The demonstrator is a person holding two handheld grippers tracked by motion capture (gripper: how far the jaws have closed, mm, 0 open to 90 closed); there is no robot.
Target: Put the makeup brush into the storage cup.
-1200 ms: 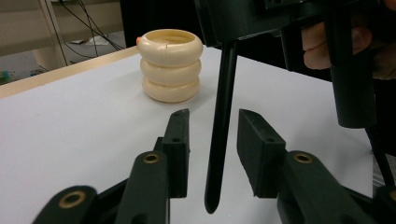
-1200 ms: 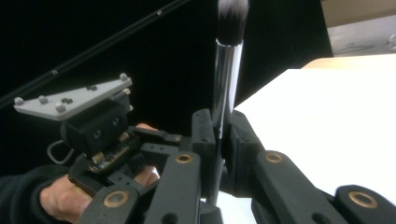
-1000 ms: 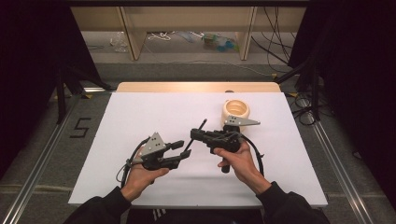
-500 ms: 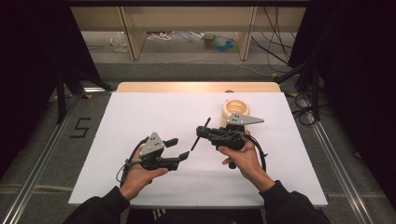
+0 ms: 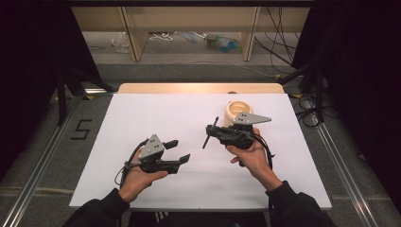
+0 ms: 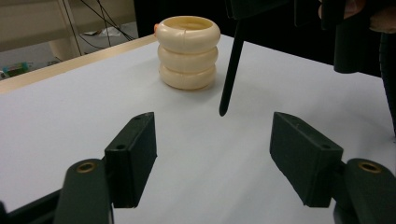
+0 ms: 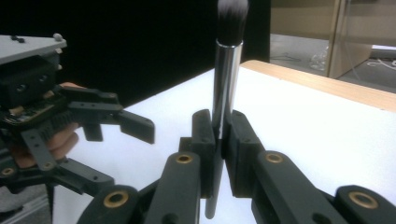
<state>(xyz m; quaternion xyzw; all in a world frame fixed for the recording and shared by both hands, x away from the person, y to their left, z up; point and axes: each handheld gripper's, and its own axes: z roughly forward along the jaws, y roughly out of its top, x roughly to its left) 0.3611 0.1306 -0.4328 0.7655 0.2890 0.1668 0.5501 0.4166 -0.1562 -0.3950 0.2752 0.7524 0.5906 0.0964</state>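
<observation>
Brush (image 7: 227,70) sat clamped in your right gripper (image 5: 213,133), held over the white table (image 5: 142,113) with its bristle end raised and its handle tip pointing down. Your left gripper (image 5: 178,151) had just been opening its jaws, and they stood wide with nothing between them. So the pickup looked done; dropping it into the cream holder (image 6: 187,51) just behind remained. You had one brush, one holder, two grippers.
</observation>
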